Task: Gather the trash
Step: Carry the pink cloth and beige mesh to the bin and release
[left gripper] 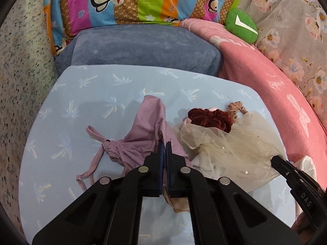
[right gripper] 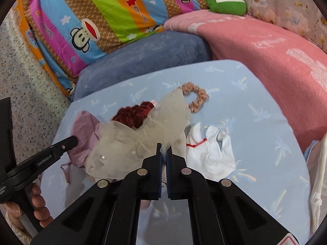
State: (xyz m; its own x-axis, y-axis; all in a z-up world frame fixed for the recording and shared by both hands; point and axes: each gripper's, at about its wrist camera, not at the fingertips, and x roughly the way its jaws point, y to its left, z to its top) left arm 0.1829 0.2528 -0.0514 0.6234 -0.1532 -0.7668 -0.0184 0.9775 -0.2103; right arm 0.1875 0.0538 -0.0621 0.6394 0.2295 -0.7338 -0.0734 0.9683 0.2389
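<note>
A lilac garment [left gripper: 143,134] with thin straps lies on the light blue mat [left gripper: 81,102]. My left gripper [left gripper: 164,146] is shut on a fold of it. Beside it lies a cream tulle cloth [right gripper: 143,134], and my right gripper [right gripper: 164,148] is shut on its near edge. A dark red scrunchie [right gripper: 134,112] rests on the tulle. A leopard-print scrunchie [right gripper: 196,98] lies behind it, and white socks [right gripper: 210,153] with a red trim lie to its right. The left gripper's tip [right gripper: 74,139] shows against the lilac garment [right gripper: 85,126].
A blue-grey pillow [left gripper: 143,49] borders the mat's far edge, with a striped monkey-print cushion [left gripper: 114,2] behind it. A pink blanket [right gripper: 265,47] and a green plush [right gripper: 224,0] lie to the right. A person's hand [right gripper: 38,202] holds the left gripper's handle.
</note>
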